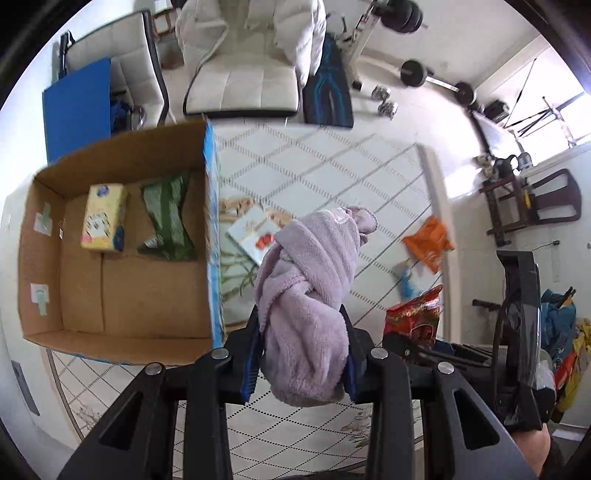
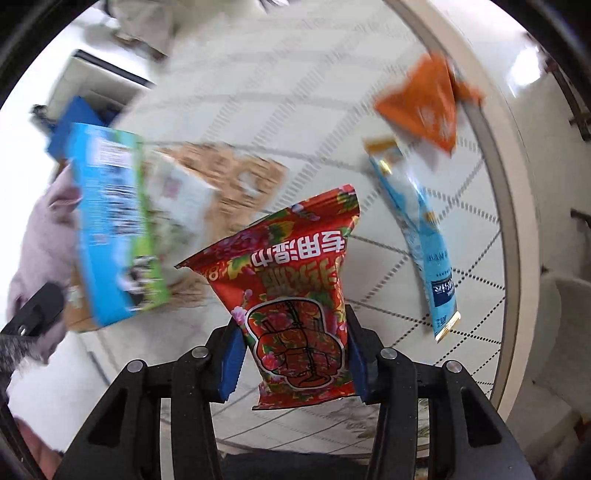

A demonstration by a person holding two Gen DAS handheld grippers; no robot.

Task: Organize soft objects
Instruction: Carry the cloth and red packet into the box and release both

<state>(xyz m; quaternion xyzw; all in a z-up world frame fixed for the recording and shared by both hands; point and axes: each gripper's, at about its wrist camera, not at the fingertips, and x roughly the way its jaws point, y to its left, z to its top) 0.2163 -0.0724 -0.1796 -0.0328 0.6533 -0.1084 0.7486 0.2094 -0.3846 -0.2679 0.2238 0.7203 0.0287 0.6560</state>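
**A:** What does the left claw (image 1: 303,363) hold?

**B:** A lilac towel (image 1: 306,291), knotted and bunched, clamped between the blue pads (image 1: 251,354). It rises ahead of the claw, lifted above the worktop (image 1: 332,162).

**A:** And the right claw (image 2: 295,363)?

**B:** Clenched on a red floral pouch (image 2: 295,288) with Chinese print, gripped at its lower sides, the top edge pointing away from the claw. In the left view the same pouch (image 1: 415,317) shows just right of the left claw.

**A:** Where is the box?

**B:** Ahead and to the left of the left claw: an open cardboard box (image 1: 122,266) with a blue printed outer wall. Inside, at the far end, lie a yellow tissue pack (image 1: 103,218) and a green packet (image 1: 168,218), side by side. From the right claw, the box's blue and green wall (image 2: 110,225) lies to the left, blurred.

**A:** What else is on the worktop?

**B:** Ahead and right of the right claw, an orange packet (image 2: 424,99) near the worktop's rim, and nearer, a long light-blue packet (image 2: 421,236). Beyond the towel, a white card (image 1: 255,236) with a red picture lies beside the box.

**A:** Past the worktop?

**B:** Far ahead of the left claw, a white chair (image 1: 240,81) under a white padded coat (image 1: 251,26), and barbells (image 1: 436,75) on the floor to the right.
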